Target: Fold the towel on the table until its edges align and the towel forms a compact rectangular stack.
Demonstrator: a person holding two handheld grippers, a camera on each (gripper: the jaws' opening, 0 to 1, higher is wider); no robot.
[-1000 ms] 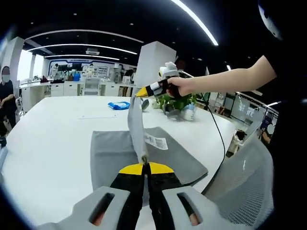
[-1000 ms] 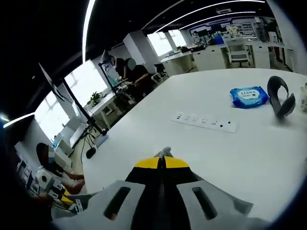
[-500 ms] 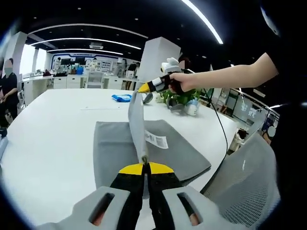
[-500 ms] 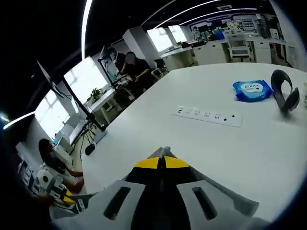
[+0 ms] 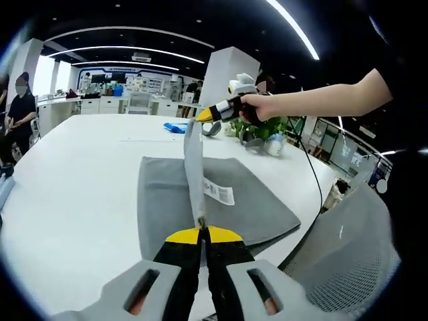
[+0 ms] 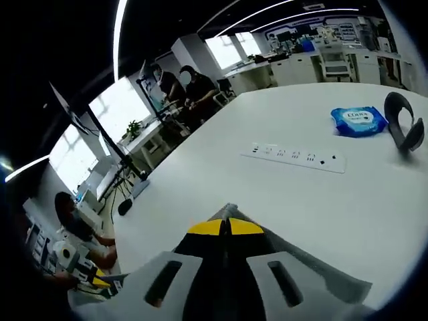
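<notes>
**Fingers pinched on the towel's raised edge as the fold carried over**

Both grippers' fingers were clamped on the towel [image 5: 221, 207]: the left gripper [image 5: 201, 235] at one corner, the right gripper [image 5: 204, 116] at the other. Its raised edge had lowered slightly toward the table [image 5: 73, 180] over the last second, so the fold looked underway.

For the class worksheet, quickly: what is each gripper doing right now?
Left gripper: shut on the towel, near edge.
Right gripper: shut on the towel's far edge, lifted above the table.
</notes>
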